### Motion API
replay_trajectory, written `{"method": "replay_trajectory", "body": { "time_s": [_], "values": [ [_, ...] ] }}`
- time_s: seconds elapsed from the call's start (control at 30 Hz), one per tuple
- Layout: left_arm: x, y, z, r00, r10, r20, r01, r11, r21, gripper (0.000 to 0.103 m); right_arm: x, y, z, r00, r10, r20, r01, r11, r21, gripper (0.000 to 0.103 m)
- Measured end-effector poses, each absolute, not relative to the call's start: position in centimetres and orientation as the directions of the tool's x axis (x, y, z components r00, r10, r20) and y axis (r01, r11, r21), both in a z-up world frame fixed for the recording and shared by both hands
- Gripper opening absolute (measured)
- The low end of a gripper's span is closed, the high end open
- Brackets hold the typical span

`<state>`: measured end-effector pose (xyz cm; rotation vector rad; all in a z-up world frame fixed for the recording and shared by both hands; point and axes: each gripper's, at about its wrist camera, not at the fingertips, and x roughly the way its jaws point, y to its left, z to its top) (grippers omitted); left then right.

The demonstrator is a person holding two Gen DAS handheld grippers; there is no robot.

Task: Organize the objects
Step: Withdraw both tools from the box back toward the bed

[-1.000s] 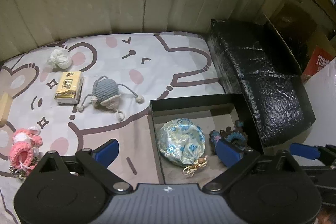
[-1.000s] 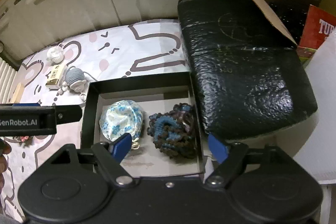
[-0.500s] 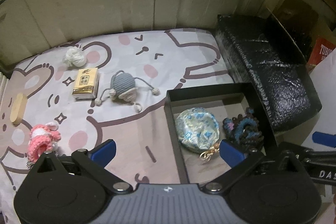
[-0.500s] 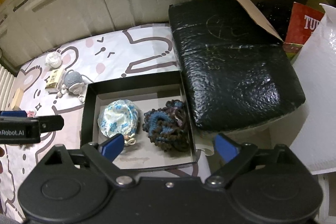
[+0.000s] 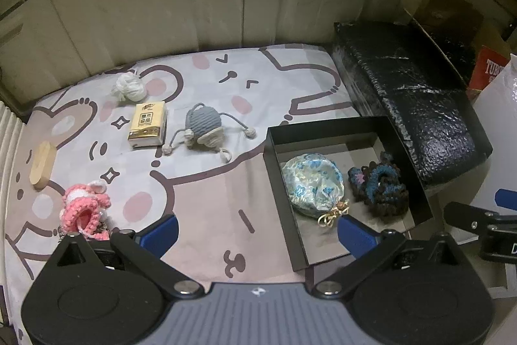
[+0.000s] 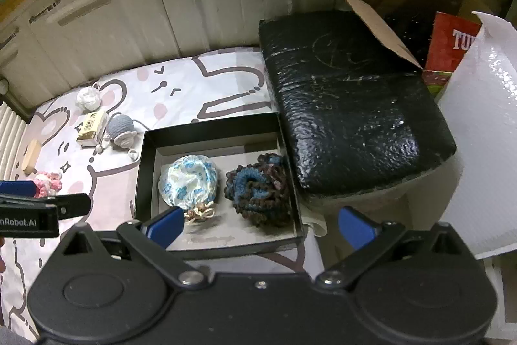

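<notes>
Two soft things lie in the black box (image 5: 326, 126); both the left hand-held gripper (image 5: 257, 231) and right hand-held gripper (image 6: 261, 225) are wide open, holding nothing; next, I think, grab the gray yarn toy (image 5: 202, 123).

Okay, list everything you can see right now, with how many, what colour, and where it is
box: 1, black, open, right side of mat
pouch: 1, blue floral, in box, left
crochet piece: 1, dark blue-brown, in box, right
rope toy: 1, grey, mat centre
tissue pack: 1, yellow, left of rope toy
white ball: 1, white, behind tissue pack
wooden block: 1, tan, mat's left edge
crochet toy: 1, pink, near left
cushion: 1, black, right of box
mat: 1, bear print
left gripper: open, empty
right gripper: open, empty
</notes>
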<state>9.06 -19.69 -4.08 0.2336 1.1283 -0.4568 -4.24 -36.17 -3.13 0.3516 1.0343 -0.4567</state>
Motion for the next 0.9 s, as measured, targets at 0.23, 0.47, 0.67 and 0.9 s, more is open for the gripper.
{"method": "replay_trajectory", "body": {
  "time_s": [0.23, 0.47, 0.67, 0.9],
  "values": [
    [8.2, -18.6, -3.3, 0.366, -0.239, -0.899, 0.465, 0.884, -0.046, 0.103, -5.5, -35.6, -2.1, 0.443, -0.224, -0.868, 0.534, 0.844, 0.055, 0.103],
    [7.6, -17.6, -2.5, 0.384, -0.239, -0.892, 0.456, 0.889, -0.042, 0.103, -6.3, -34.9, -1.4, 0.444, -0.244, -0.862, 0.540, 0.840, 0.040, 0.103],
    [7.0, -16.7, -2.0, 0.394, -0.243, -0.886, 0.451, 0.891, -0.043, 0.103, -7.2, -34.4, -0.8, 0.461, -0.248, -0.852, 0.543, 0.838, 0.050, 0.103],
    [6.8, -15.1, -1.3, 0.416, -0.245, -0.876, 0.435, 0.899, -0.045, 0.103, -7.8, -33.8, -0.2, 0.500, -0.243, -0.831, 0.545, 0.834, 0.084, 0.103]
  ]
}}
